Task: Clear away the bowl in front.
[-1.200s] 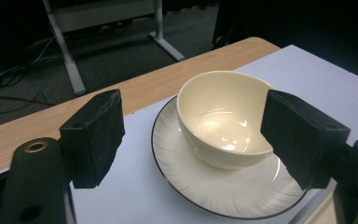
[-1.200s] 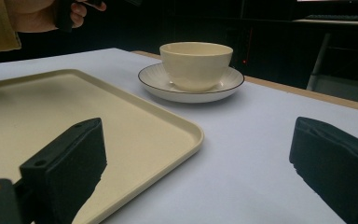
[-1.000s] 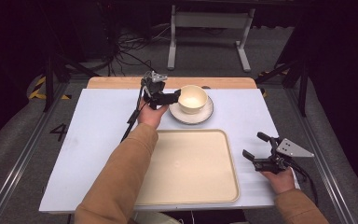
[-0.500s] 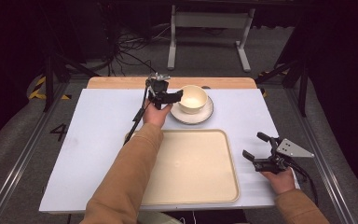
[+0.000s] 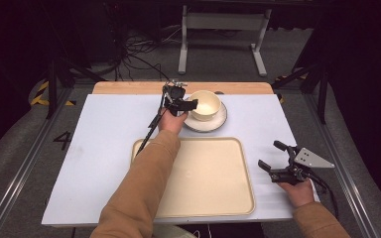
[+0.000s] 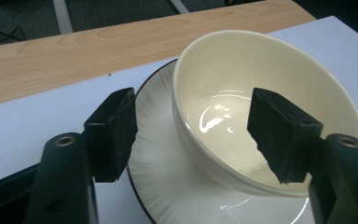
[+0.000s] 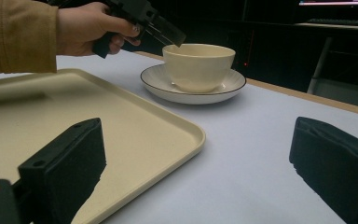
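Right now the left tool (image 5: 186,104) hangs wide apart at the near rim of the cream bowl (image 5: 205,104), just above the middle of the high view, with one jaw outside the wall and one over the inside, gripping nothing yet. The bowl sits on a white plate (image 5: 219,123) with a dark edge. If the tool bites down crooked, the smooth bowl could slip out, tip, or drag the plate along with it. A push from the side could slide both toward the wooden strip (image 5: 129,88) behind them. The big tan tray (image 5: 203,198) lies bare just below the plate. The right tool (image 5: 273,161) rests released and holding nothing at the lower right, beside the tray, well out of the way on the white tabletop (image 5: 94,144).
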`<action>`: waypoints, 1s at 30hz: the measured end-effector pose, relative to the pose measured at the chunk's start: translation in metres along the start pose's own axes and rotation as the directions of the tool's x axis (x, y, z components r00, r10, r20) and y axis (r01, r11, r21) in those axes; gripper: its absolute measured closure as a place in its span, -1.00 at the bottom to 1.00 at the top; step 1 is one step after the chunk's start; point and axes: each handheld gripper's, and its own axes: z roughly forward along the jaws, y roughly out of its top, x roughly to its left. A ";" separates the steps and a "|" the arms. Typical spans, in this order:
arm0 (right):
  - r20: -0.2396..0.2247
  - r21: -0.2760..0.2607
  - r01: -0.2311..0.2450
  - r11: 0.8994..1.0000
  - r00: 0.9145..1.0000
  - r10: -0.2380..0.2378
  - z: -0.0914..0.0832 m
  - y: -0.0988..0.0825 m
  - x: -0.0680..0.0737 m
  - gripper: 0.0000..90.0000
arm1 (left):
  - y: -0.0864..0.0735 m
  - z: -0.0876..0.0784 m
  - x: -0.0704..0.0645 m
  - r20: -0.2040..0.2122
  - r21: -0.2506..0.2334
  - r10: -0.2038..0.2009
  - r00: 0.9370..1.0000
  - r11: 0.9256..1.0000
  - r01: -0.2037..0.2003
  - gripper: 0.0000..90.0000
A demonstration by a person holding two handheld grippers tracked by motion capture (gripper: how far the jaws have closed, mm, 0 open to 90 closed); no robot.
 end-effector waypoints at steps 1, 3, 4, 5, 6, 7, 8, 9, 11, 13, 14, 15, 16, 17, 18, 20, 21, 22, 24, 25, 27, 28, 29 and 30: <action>0.000 0.001 0.001 1.000 1.000 -0.001 0.000 0.000 0.000 -0.92 | 0.000 0.003 0.000 -0.005 0.015 0.001 1.000 1.000 -0.001 -0.17; 0.002 0.002 0.000 1.000 1.000 0.000 0.000 0.000 0.000 -0.92 | 0.000 0.008 0.001 -0.015 0.031 -0.001 1.000 1.000 0.002 -0.15; 0.002 0.002 -0.001 1.000 1.000 0.001 0.000 0.000 0.000 -0.92 | 0.000 0.010 0.001 -0.013 0.035 -0.002 1.000 0.999 0.003 -0.12; 0.001 0.002 0.000 1.000 1.000 0.000 0.000 0.000 0.000 -0.92 | 0.000 0.012 0.000 -0.009 0.039 -0.006 1.000 0.999 0.006 -0.12; 0.001 0.002 0.000 1.000 1.000 0.000 0.000 0.000 0.000 -0.92 | 0.000 0.014 -0.001 -0.009 0.047 -0.004 1.000 0.999 0.005 -0.10; 0.001 0.002 -0.001 1.000 1.000 0.001 0.000 0.000 0.000 -0.92 | 0.000 0.016 -0.002 -0.008 0.055 -0.002 1.000 0.998 0.003 -0.08; 0.001 0.002 -0.001 1.000 1.000 0.001 0.000 0.000 0.000 -0.92 | 0.000 0.017 -0.004 -0.007 0.059 -0.005 1.000 0.998 0.006 -0.07; 0.001 0.002 -0.001 1.000 1.000 0.001 0.000 0.000 0.000 -0.92 | 0.000 0.019 -0.005 -0.007 0.065 0.001 1.000 0.998 0.000 -0.03; 0.001 0.002 -0.001 1.000 1.000 0.001 0.000 0.000 0.000 -0.92 | -0.001 0.023 -0.009 -0.039 0.086 0.008 0.999 0.996 -0.005 0.10; 0.001 0.001 -0.001 1.000 1.000 0.001 0.000 0.000 0.000 -0.92 | -0.002 0.026 -0.012 -0.057 0.102 0.013 0.998 0.995 -0.007 0.23; 0.001 0.001 -0.001 1.000 1.000 0.001 0.000 0.000 0.000 -0.92 | -0.002 0.026 -0.012 -0.057 0.102 0.013 0.998 0.995 -0.007 0.29; 0.001 0.001 -0.001 1.000 1.000 0.001 0.000 0.000 0.000 -0.92 | -0.002 0.026 -0.014 -0.060 0.102 0.005 0.998 0.995 0.001 0.34; 0.001 0.001 -0.001 1.000 1.000 0.001 0.000 0.000 0.000 -0.92 | -0.002 0.026 -0.014 -0.060 0.102 0.005 0.998 0.995 0.001 0.38; 0.001 0.001 -0.001 1.000 1.000 0.001 0.000 0.000 0.000 -0.92 | -0.001 0.026 -0.014 -0.075 0.102 -0.010 0.997 0.995 0.018 0.43; 0.001 0.001 -0.001 1.000 1.000 0.001 0.000 0.000 0.000 -0.92 | -0.001 0.026 -0.014 -0.075 0.102 -0.010 0.997 0.995 0.018 0.48; 0.001 0.001 -0.002 1.000 1.000 0.002 0.000 0.000 0.000 -0.92 | -0.001 0.026 -0.013 -0.087 0.098 -0.031 0.996 0.994 0.039 0.61; 0.001 0.001 -0.001 1.000 1.000 0.001 0.000 0.000 0.000 -0.92 | 0.000 0.026 -0.014 -0.096 0.099 -0.044 0.994 0.994 0.053 0.64; 0.001 0.001 -0.001 1.000 1.000 0.001 0.000 0.000 0.000 -0.92 | 0.000 0.026 -0.015 -0.104 0.098 -0.046 0.993 0.994 0.056 0.64; 0.002 0.001 -0.003 1.000 1.000 0.003 0.000 0.000 0.000 -0.92 | -0.001 0.026 -0.017 -0.130 0.092 -0.039 0.991 0.994 0.051 0.70; 0.002 0.001 -0.002 1.000 1.000 0.002 0.000 0.000 0.000 -0.92 | -0.001 0.026 -0.017 -0.137 0.093 -0.044 0.990 0.994 0.057 0.75; 0.000 0.000 -0.004 1.000 1.000 0.004 0.000 0.000 0.000 -0.92 | -0.001 0.026 -0.017 -0.140 0.090 -0.065 0.988 0.993 0.078 0.81; 0.000 0.000 -0.005 1.000 1.000 0.005 0.000 0.000 0.000 -0.92 | -0.001 0.027 -0.017 -0.138 0.089 -0.071 0.988 0.993 0.084 0.81; 0.000 -0.001 -0.004 1.000 1.000 0.004 0.000 0.000 0.000 -0.92 | 0.000 0.027 -0.017 -0.131 0.086 -0.089 0.987 0.991 0.101 0.82; 0.000 -0.002 -0.006 1.000 1.000 0.006 0.000 0.000 0.000 -0.92 | 0.000 0.027 -0.017 -0.122 0.087 -0.101 0.987 0.990 0.112 0.83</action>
